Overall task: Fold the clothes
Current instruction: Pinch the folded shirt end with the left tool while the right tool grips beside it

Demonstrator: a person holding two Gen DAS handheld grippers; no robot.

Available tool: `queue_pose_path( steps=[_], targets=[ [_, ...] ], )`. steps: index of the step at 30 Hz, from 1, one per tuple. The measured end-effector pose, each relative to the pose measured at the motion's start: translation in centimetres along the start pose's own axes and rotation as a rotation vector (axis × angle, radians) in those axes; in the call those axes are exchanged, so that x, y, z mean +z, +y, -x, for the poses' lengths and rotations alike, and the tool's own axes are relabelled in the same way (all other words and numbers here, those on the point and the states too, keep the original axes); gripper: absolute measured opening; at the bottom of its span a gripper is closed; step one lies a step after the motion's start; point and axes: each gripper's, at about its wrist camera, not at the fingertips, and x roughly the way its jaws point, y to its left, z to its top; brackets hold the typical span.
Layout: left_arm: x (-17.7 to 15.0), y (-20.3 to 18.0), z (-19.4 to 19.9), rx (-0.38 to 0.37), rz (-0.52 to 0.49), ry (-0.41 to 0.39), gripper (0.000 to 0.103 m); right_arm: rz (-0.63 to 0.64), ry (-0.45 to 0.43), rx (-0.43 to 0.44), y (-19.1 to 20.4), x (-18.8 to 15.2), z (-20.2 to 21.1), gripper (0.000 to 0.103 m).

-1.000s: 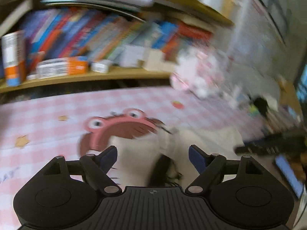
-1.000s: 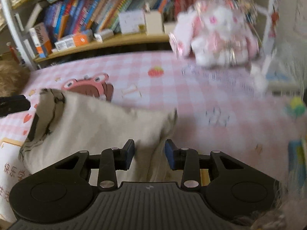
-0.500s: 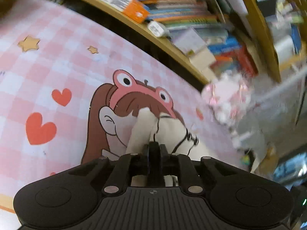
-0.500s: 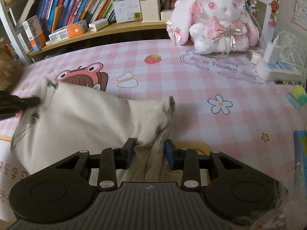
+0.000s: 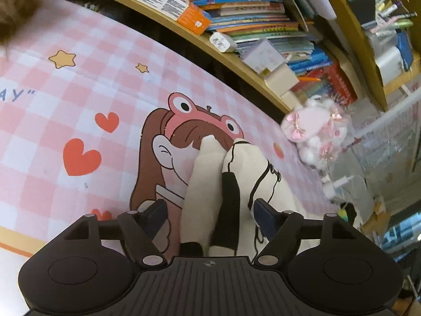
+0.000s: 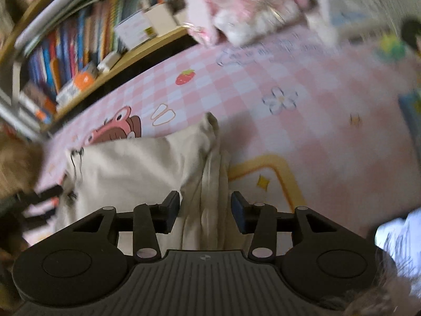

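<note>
the cream cotton garment with black trim (image 5: pixel 210 179) lay bunched on the pink-and-white checked cartoon-print mat (image 5: pixel 79 100), partly over its frog-hat girl drawing (image 5: pixel 184 121). i had my left gripper (image 5: pixel 208 210) with jaws spread, cloth between them untouched. my right gripper (image 6: pixel 205 208) also stood parted around a fold of it. beyond the mat ran a wooden bookshelf packed with colourful books (image 5: pixel 250 18), and a pink-and-white plush rabbit (image 5: pixel 315 134) sat at the mat's far edge.

Pink checked tablecloth (image 5: pixel 79 84) under a crowded wooden bookshelf (image 5: pixel 236 60), plush rabbit (image 5: pixel 315 137) beside
</note>
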Motion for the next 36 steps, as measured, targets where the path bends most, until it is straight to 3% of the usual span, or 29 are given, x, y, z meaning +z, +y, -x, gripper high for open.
queue_pose_path(
  steps=[2, 4, 7, 8, 9, 12, 15, 18, 19, 22, 23, 25, 30, 32, 36],
  targets=[
    [0.0, -0.4, -0.3, 0.007, 0.005, 0.014, 0.056, -0.043, 0.012, 0.013, -0.3, -0.1, -0.1, 0.041],
    [-0.1, -0.7, -0.6, 0.006, -0.002, 0.042, 0.051, -0.059, 0.023, 0.016, -0.2, -0.2, -0.4, 0.041],
    [-0.5, -1.3, -0.6, 0.025, -0.015, 0.05, 0.031, -0.06, 0.026, 0.009, 0.2, -0.5, -0.8, 0.04],
    [-0.7, -1.5, -0.6, 0.032, -0.019, 0.052, 0.022, -0.053, 0.022, 0.005, 0.4, -0.6, -0.9, 0.036],
    [-0.9, -1.6, -0.3, 0.036, -0.026, 0.051, 0.019, -0.039, 0.02, 0.0, 0.7, -0.6, -0.9, 0.03],
    [-1.6, -2.0, 0.6, 0.047, -0.05, 0.048, 0.018, 0.043, -0.026, 0.01, 1.9, -0.9, 0.0, 0.011],
    [-2.2, -2.4, 1.4, 0.059, -0.074, 0.046, 0.019, 0.142, -0.111, 0.085, 3.5, -1.4, 2.3, 0.011],
    [-2.9, -2.7, 2.3, 0.07, -0.097, 0.044, 0.026, 0.152, -0.106, 0.082, 3.3, -1.7, 2.8, 0.011],
    [-3.1, -2.9, 2.6, 0.074, -0.105, 0.043, 0.033, 0.125, -0.089, 0.064, 2.7, -1.8, 2.5, 0.012],
    [-3.4, -2.7, 2.5, 0.059, -0.088, 0.046, 0.061, 0.029, -0.037, 0.018, 0.9, -1.9, 1.7, 0.04],
    [-3.4, -2.5, 2.3, 0.05, -0.076, 0.048, 0.064, -0.002, -0.029, 0.023, 0.2, -2.0, 1.6, 0.049],
    [-3.5, -2.2, 2.0, 0.031, -0.052, 0.053, 0.067, -0.058, -0.007, 0.036, -0.9, -2.2, 1.3, 0.051],
    [-3.6, -1.5, 1.2, -0.015, 0.008, 0.063, 0.06, -0.095, 0.005, 0.062, -1.0, -2.4, 0.2, 0.053],
    [-3.7, -1.8, 0.6, -0.006, 0.003, 0.07, 0.037, -0.068, 0.011, 0.063, -0.3, -2.2, -0.2, 0.052],
    [-4.2, -3.2, 1.0, 0.037, -0.073, 0.057, 0.02, 0.007, 0.015, 0.047, 1.1, -2.2, -0.9, 0.028]
  ],
)
